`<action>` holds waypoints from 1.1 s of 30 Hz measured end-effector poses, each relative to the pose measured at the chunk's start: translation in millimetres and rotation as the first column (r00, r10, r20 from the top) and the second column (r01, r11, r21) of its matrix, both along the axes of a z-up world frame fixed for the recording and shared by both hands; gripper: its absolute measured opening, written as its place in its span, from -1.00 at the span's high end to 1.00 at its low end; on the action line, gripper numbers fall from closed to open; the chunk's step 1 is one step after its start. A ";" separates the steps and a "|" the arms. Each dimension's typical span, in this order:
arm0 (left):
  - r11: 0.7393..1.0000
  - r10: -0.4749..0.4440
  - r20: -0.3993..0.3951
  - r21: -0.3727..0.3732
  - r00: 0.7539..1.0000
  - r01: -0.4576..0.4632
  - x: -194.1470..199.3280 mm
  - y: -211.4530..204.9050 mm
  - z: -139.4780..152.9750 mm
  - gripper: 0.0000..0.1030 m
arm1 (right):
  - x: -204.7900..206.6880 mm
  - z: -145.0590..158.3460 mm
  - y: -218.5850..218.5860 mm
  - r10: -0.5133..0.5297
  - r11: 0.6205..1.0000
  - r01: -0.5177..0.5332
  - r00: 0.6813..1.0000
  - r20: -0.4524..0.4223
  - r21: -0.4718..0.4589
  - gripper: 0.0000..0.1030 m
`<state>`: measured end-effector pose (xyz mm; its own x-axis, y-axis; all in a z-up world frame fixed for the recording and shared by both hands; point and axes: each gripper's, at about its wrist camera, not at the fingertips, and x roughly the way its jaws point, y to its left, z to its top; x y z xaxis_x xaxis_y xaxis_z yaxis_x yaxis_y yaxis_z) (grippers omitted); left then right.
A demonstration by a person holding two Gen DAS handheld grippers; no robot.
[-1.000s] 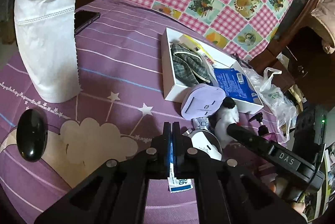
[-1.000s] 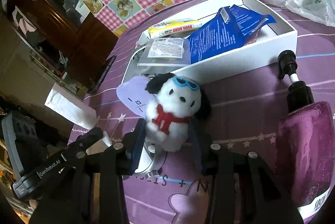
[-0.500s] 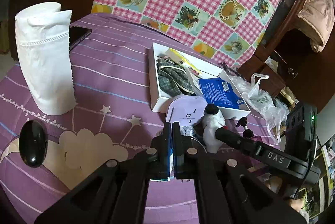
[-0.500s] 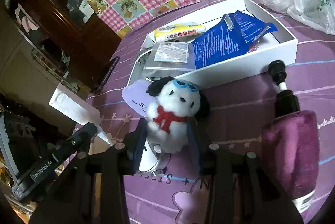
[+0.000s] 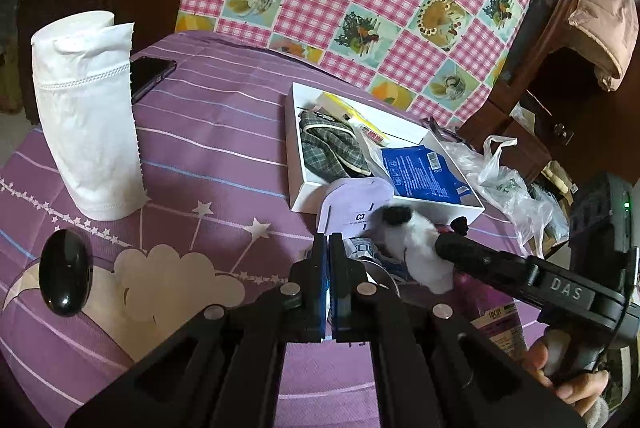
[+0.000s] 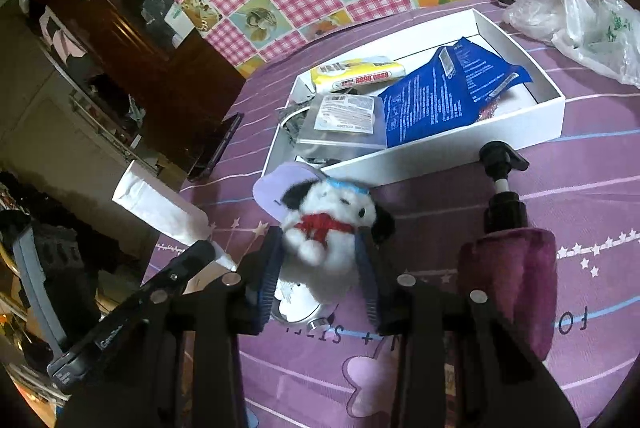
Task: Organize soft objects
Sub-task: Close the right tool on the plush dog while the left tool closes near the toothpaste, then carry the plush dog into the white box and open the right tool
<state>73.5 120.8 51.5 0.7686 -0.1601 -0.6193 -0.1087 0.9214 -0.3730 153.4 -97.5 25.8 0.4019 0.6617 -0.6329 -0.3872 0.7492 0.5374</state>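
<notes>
In the left wrist view, a black oval object [image 5: 65,273] lies at the lower left of the purple worktop [image 5: 208,156], with an upright roll of white tissue [image 5: 86,116] above it and a dark phone [image 5: 150,74] just behind the roll. At bottom centre the left gripper [image 5: 328,248] has its fingers pressed together on something thin; what it is cannot be told. Right of centre sits the white box [image 5: 298,196] holding a plaid cloth [image 5: 332,148] and a blue packet [image 5: 420,176].

In the right wrist view, the right gripper [image 6: 318,268] at lower centre is clamped on the white plush dog [image 6: 328,224], which has black ears and a red scarf. A lilac case [image 6: 276,188] lies just behind the dog, near the box's front wall. To the right stands a purple pump bottle [image 6: 508,260], and a clear plastic bag [image 6: 580,28] lies at the upper right.
</notes>
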 end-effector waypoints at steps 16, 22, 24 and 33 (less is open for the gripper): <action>1.000 -0.010 0.010 0.029 1.000 0.010 -1.5 -12.9 -4.6 1.00 | -10.9 -10.6 -17.9 0.035 0.997 -0.035 0.999 0.003 0.069 0.56; 1.000 -0.002 0.018 0.026 1.000 0.002 -1.4 -11.4 -4.3 1.00 | -10.1 -10.9 -22.1 0.040 0.994 -0.040 0.999 0.005 0.103 0.57; 1.000 0.001 0.025 0.028 1.000 -0.001 -1.9 -11.0 -3.3 1.00 | -10.2 -9.4 -23.6 0.043 0.993 -0.043 0.999 0.006 0.114 0.57; 1.000 0.020 0.052 0.013 0.998 -0.021 1.9 -8.8 10.3 1.00 | -10.7 0.6 -24.4 0.092 0.977 -0.088 0.996 -0.013 0.194 0.58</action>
